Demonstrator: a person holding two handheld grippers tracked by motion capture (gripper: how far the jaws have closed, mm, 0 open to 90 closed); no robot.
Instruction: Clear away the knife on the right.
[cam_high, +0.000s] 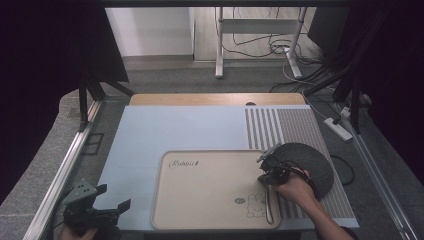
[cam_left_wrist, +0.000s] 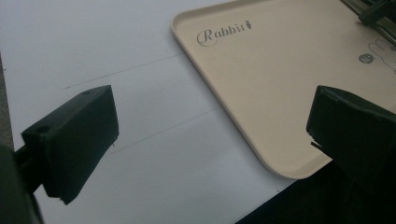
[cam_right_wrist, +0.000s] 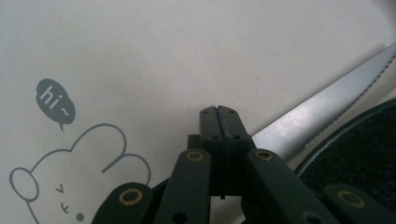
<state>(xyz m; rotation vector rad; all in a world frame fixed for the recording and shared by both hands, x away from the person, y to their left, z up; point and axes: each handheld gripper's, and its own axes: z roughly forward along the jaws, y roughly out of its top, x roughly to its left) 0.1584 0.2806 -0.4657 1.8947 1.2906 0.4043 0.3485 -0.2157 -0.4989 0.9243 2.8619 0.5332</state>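
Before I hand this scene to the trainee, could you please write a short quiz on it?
1. True or false: the left claw is shut.
2. Which word is printed on the beige tray? A) Rabbit B) Kitty C) Bear
3. Fill in: the serrated blade beside the shut right claw belongs to a ____.

Key: 1 false, its jaws stand wide apart. 2 A. 3 knife.
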